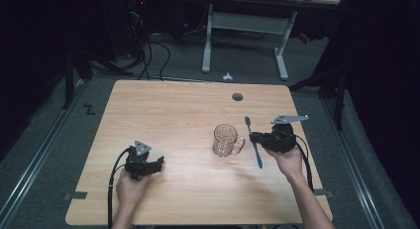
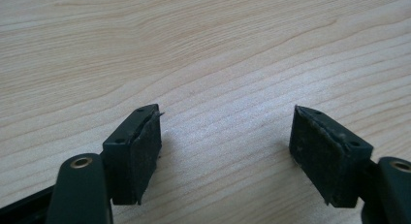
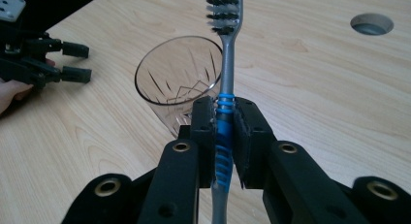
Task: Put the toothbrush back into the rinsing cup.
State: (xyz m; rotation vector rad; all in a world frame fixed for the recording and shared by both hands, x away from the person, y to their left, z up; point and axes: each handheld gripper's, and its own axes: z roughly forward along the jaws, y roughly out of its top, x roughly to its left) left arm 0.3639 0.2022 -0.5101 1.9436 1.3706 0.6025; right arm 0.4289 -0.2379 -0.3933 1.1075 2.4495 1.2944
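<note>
The right gripper is clamped on the toothbrush just right of the glass mug, seemingly to drop it in. The left gripper, jaws apart, rests idle at near left on the table.

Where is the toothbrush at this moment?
The toothbrush is clamped in the right gripper, on the right side of the table in the high view, just right of the glass mug.
</note>
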